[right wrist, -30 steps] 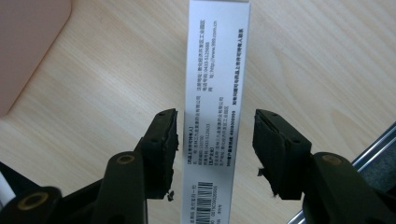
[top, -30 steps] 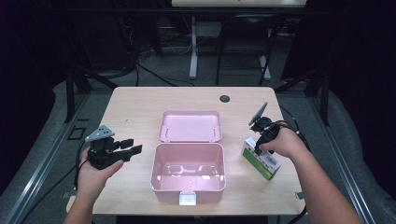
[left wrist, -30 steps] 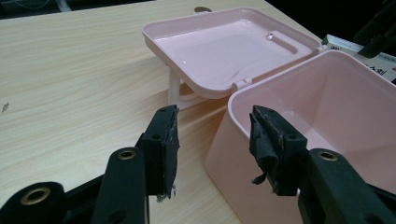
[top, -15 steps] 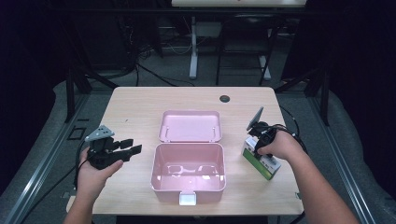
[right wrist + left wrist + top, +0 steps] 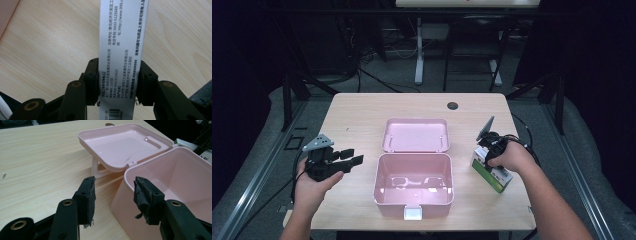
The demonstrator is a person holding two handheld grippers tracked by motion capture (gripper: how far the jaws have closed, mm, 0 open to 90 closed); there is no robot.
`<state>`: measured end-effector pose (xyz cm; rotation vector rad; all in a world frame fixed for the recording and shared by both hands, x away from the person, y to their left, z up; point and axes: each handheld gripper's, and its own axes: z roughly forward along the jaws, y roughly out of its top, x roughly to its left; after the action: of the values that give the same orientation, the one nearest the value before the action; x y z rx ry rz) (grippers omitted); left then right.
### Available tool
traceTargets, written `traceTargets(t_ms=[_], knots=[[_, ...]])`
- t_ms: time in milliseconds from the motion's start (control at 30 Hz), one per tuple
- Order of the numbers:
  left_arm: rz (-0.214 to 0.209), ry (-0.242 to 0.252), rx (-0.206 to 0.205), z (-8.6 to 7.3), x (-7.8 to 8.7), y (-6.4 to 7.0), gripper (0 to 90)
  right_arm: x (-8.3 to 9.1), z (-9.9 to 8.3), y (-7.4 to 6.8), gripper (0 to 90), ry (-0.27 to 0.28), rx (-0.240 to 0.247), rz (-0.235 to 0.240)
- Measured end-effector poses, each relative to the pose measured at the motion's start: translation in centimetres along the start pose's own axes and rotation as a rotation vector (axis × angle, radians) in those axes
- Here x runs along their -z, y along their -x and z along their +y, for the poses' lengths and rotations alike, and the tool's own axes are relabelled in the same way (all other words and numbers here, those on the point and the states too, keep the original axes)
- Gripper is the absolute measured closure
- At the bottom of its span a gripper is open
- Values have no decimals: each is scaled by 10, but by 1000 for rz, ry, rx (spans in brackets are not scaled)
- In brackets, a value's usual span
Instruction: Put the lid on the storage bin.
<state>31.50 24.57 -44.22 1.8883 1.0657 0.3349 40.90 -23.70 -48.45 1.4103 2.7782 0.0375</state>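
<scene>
Right gripper (image 5: pixel 486 156): fingers clamped on the carton (image 5: pixel 122 50), at the surface's (image 5: pixel 362 115) right side.
Left gripper (image 5: pixel 113 195): fingers spread wide, nothing held.
Between them: pink box (image 5: pixel 414 186), lid (image 5: pixel 416 135) laid open.

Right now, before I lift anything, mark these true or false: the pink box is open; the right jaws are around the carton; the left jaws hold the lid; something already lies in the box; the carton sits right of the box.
1. The pink box is open. True: its lid lies back on the table.
2. The right gripper has its jaws around the carton. True.
3. The left gripper holds the lid. False: its jaws are open beside the box's wall.
4. Something lies in the box. False: it looks empty.
5. The carton sits right of the box. True.
</scene>
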Motion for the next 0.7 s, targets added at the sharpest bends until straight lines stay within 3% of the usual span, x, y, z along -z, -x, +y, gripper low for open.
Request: traceTargets(t_ms=[700], knots=[[1, 1, 4, 0, 0, -1, 516, -2, 0, 0, 610, 5, -19, 0]])
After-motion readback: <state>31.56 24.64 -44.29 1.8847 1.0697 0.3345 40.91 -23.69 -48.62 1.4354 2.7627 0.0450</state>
